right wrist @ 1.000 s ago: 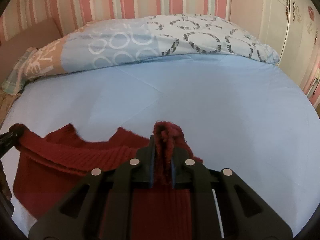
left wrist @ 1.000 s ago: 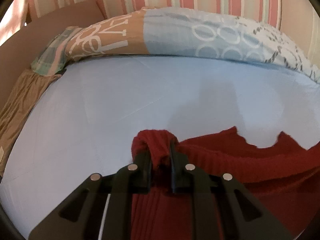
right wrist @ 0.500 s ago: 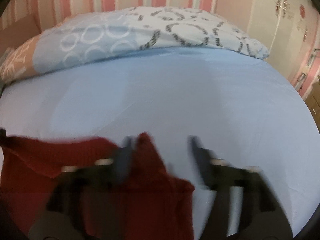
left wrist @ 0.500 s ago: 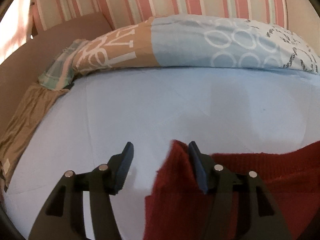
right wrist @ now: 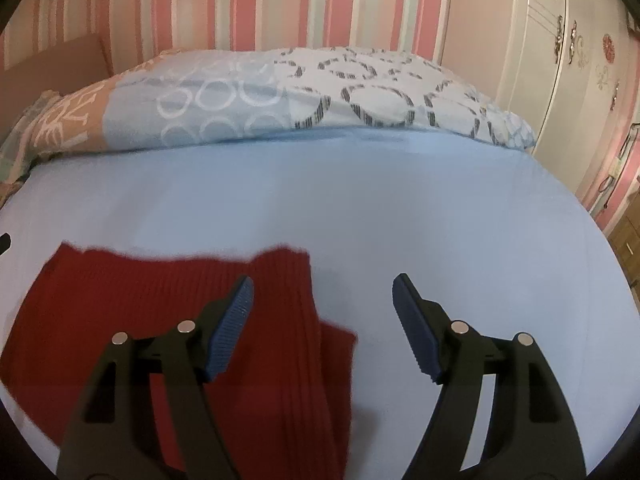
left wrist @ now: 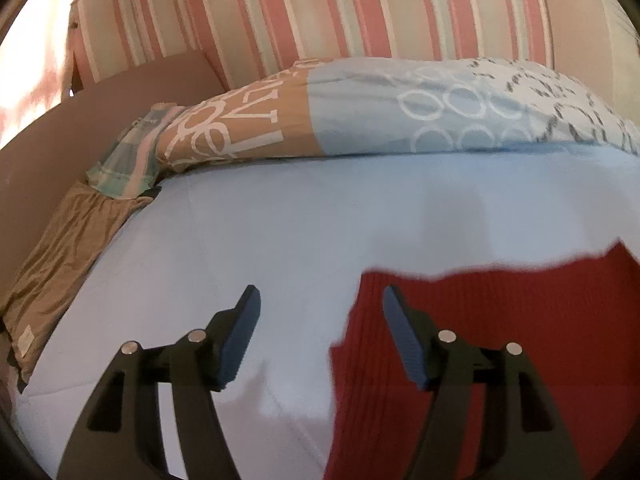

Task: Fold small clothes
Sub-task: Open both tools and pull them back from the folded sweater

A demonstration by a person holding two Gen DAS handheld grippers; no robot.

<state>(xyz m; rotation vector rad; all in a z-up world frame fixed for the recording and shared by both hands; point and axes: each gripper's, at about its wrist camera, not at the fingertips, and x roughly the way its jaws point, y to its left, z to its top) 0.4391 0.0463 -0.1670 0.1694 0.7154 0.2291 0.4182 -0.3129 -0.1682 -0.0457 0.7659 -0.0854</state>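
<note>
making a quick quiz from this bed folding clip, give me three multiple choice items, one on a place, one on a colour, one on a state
1. Where does the garment lie?
A. on the light blue sheet
B. on top of the patterned duvet
C. on the floor

2. What colour is the garment?
A. green
B. dark red
C. white

3. How do the pads of the right gripper stand?
A. pressed on a bunch of knit
B. apart, gripping nothing
C. clamped on the duvet

Answers:
1 A: the garment lies spread on the light blue sheet, short of the patterned duvet.
2 B: its ribbed knit is dark red in both wrist views.
3 B: the right gripper has its pads spread, nothing pinched. The left gripper is likewise off the cloth, its jaws opening.
</note>
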